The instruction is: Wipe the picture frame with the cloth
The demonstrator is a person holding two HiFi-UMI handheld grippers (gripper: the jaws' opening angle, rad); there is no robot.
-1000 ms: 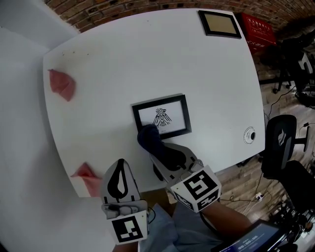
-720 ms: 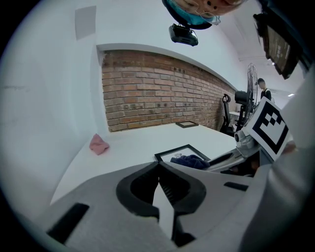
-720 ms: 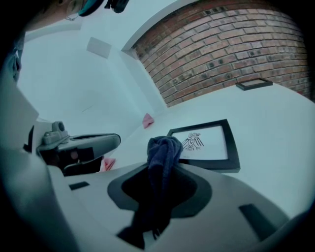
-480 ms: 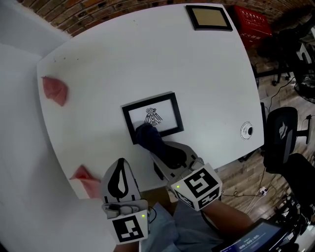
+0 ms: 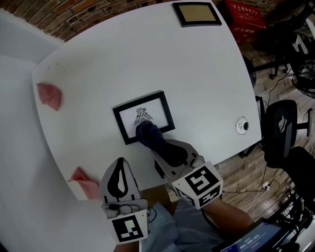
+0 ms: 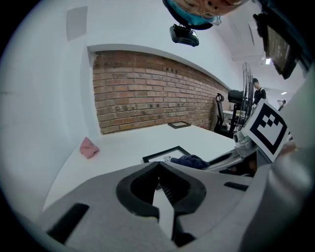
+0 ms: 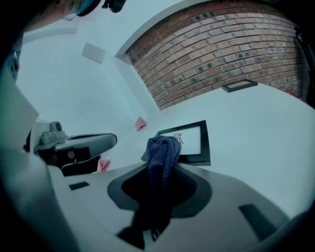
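Observation:
The black picture frame (image 5: 142,116) with a bird drawing lies flat on the white table (image 5: 197,83). My right gripper (image 5: 153,146) is shut on a dark blue cloth (image 5: 148,135), which rests on the frame's near edge, about at its middle. In the right gripper view the cloth (image 7: 161,150) stands bunched between the jaws, in front of the frame (image 7: 189,140). My left gripper (image 5: 120,163) hangs shut and empty over the table's near edge, left of the right one. The left gripper view shows its closed jaws, with the frame (image 6: 170,154) and cloth (image 6: 189,161) beyond.
Two pink cloths lie on the table, one at the far left (image 5: 48,95) and one at the near edge (image 5: 83,179). A second frame (image 5: 195,14) lies at the far side. A round cable port (image 5: 241,126) sits near the right edge, with an office chair (image 5: 283,130) beyond.
The cloth has slid to the right along the frame's near edge, from its near left corner toward the middle. The left gripper has stayed put.

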